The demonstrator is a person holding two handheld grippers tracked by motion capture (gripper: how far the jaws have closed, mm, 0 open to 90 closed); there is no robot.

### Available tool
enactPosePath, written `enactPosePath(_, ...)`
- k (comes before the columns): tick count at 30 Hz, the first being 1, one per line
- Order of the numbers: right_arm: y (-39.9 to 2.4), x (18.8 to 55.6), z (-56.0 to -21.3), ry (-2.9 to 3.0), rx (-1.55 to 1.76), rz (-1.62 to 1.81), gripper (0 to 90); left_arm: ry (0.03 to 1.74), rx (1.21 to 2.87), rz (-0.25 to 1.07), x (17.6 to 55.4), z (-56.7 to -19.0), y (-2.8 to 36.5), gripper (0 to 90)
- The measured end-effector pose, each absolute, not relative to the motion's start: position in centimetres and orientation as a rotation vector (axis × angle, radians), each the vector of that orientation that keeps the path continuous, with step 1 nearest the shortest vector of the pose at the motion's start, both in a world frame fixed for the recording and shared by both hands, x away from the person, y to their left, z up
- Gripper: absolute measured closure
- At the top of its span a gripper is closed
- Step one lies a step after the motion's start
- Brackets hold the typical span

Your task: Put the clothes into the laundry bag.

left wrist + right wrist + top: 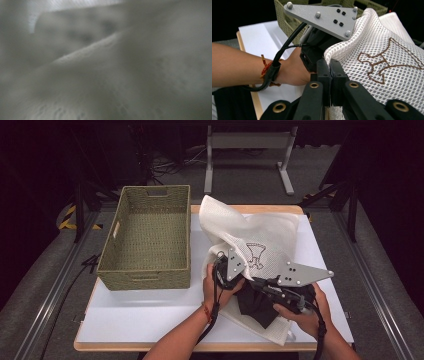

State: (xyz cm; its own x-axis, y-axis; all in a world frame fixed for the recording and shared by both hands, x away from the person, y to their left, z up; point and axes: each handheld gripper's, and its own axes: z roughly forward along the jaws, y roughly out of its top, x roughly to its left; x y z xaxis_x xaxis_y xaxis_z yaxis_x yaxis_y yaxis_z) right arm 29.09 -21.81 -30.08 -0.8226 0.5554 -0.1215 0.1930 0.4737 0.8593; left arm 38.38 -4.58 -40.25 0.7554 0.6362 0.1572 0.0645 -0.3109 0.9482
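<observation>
A white mesh bag (250,232) with a brown embroidered figure lies on the white table (150,312), partly raised off it. A black garment (255,307) sits at the bag's near opening. My right gripper (330,62) is shut on the bag's edge (382,45), the mesh pinched between its black jaws; in the high view it is (260,285) over the black garment. My left gripper (234,266) is just left of it, its front tucked under the mesh. Blurred mesh (105,50) lies right against the left gripper's camera, hiding its jaws.
An empty green woven basket (145,277) stands on the table's left half, close to my left hand (217,282). The table's wooden edge (200,347) runs along the near side. A grey metal stand (247,142) is on the floor behind.
</observation>
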Motion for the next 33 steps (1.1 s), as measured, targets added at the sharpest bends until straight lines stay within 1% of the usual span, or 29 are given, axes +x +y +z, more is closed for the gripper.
enactPosePath(2, -22.0, 29.3, -30.6, 2.349, 0.637, 1.285, 88.8, 0.548, 1.826, 0.621, 38.6, -40.7, -4.6, 80.7)
enactPosePath(3, -22.1, 29.4, -30.8, 2.349, 0.642, 1.286, 88.8, 0.528, 1.846, 0.574, 38.8, -41.2, -4.6, 79.2)
enactPosePath(5, -22.3, 29.6, -31.1, 2.353, 0.648, 1.285, 88.8, 0.527, 1.854, 0.574, 38.8, -41.3, -4.6, 75.6)
enactPosePath(6, -22.3, 29.6, -31.1, 2.353, 0.648, 1.285, 88.8, 0.527, 1.861, 0.565, 38.8, -41.3, -4.4, 75.6)
enactPosePath(7, -22.4, 29.8, -31.2, 2.354, 0.65, 1.281, 88.8, 0.509, 1.869, 0.515, 38.9, -41.4, -4.3, 72.9)
enactPosePath(9, -22.5, 29.9, -31.5, 2.355, 0.651, 1.269, 88.8, 0.492, 1.899, 0.497, 38.5, -41.4, -4.1, 63.4)
enactPosePath(10, -22.6, 30.0, -31.6, 2.353, 0.658, 1.27, 88.8, 0.467, 1.921, 0.462, 38.4, -41.3, -4.0, 58.9)
enactPosePath(12, -22.8, 30.0, -31.6, 2.354, 0.655, 1.266, 88.8, 0.439, 1.947, 0.46, 37.6, -41.1, -3.5, 50.9)
enactPosePath(14, -23.0, 30.0, -31.6, 2.349, 0.658, 1.265, 88.8, 0.417, 1.976, 0.38, 37.1, -40.9, -3.2, 37.6)
enactPosePath(16, -23.0, 30.1, -31.6, 2.347, 0.661, 1.266, 88.8, 0.417, 2.03, 0.362, 36.3, -40.8, -3.0, 27.7)
enactPosePath(17, -23.0, 30.1, -31.6, 2.346, 0.66, 1.26, 88.8, 0.409, 2.056, 0.333, 35.9, -40.9, -2.9, 21.8)
enactPosePath(18, -23.0, 30.0, -31.6, 2.348, 0.659, 1.26, 88.8, 0.406, 2.074, 0.32, 35.5, -41.1, -2.9, 17.5)
enactPosePath(19, -23.0, 30.0, -31.7, 2.35, 0.659, 1.261, 88.8, 0.402, 2.097, 0.31, 35.2, -41.3, -2.9, 16.4)
enactPosePath(21, -22.9, 30.0, -31.7, 2.356, 0.655, 1.253, 88.8, 0.401, 2.141, 0.271, 34.8, -41.7, -3.2, 10.8)
enactPosePath(23, -22.8, 30.1, -31.9, 2.36, 0.66, 1.256, 88.8, 0.409, 2.183, 0.272, 34.7, -42.3, -3.7, 9.6)
enactPosePath(28, -22.4, 30.2, -32.7, 2.392, 0.663, 1.218, 88.7, 0.46, 2.224, 0.28, 35.3, -44.4, -5.1, 8.1)
enactPosePath(30, -22.4, 30.4, -33.1, 2.402, 0.669, 1.202, 88.7, 0.461, 2.274, 0.337, 35.2, -45.2, -5.7, 10.4)
enactPosePath(31, -22.5, 30.4, -33.3, 2.405, 0.676, 1.197, 88.8, 0.472, 2.291, 0.365, 35.2, -45.2, -5.9, 13.1)
enactPosePath(32, -22.5, 30.5, -33.5, 2.411, 0.68, 1.203, 88.7, 0.493, 2.268, 0.358, 35.1, -45.3, -6.1, 14.7)
enactPosePath(33, -22.6, 30.5, -33.6, 2.413, 0.688, 1.209, 88.7, 0.485, 2.282, 0.362, 35.2, -45.2, -6.1, 16.1)
